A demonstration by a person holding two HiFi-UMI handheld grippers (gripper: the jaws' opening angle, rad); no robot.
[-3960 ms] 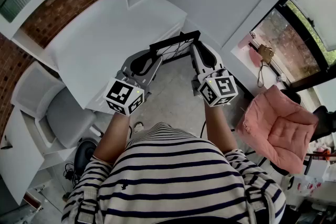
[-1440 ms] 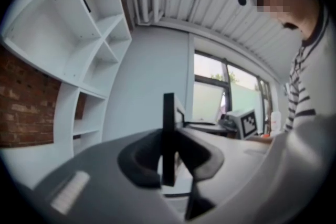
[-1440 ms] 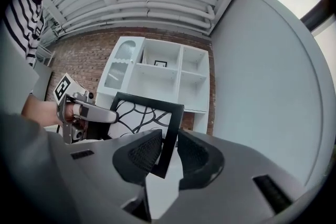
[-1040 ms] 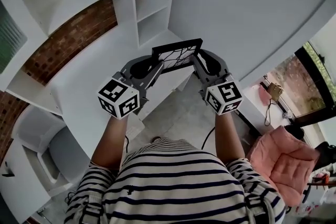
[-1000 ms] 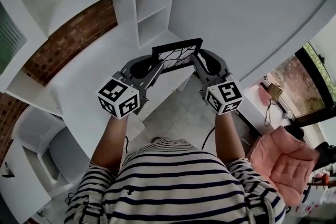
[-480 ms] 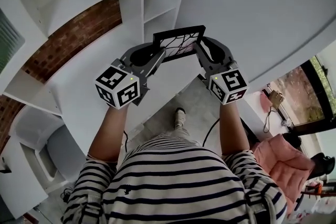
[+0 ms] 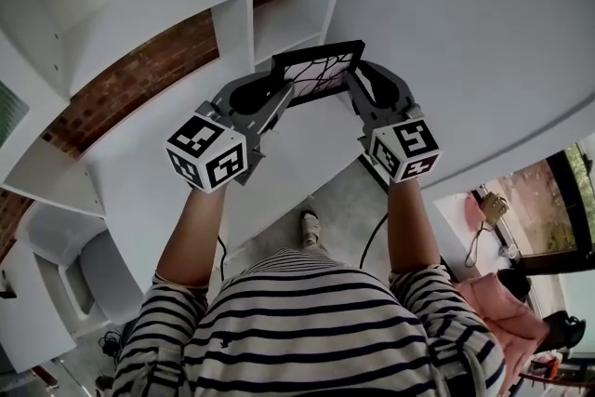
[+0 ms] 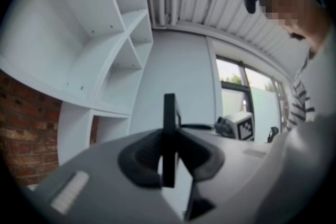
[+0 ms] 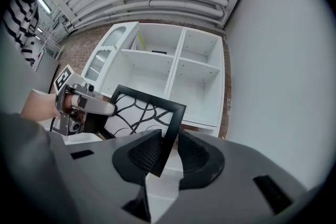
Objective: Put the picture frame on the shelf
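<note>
A black picture frame with a white, black-lined pattern hangs in the air between both grippers, above the white desk. My left gripper is shut on its left edge, seen edge-on as a dark bar in the left gripper view. My right gripper is shut on the frame's right edge. The white shelf unit with open compartments stands just beyond the frame, and its cubbies fill the right gripper view.
A brick wall runs behind the desk. A grey chair stands at the lower left. A white wall rises on the right, with a window further off. The person's striped shirt fills the bottom of the head view.
Both grippers have carried the frame forward and up, from over the floor gap towards the shelf unit. The compartments now sit much closer behind it. The grip on both edges has not changed.
</note>
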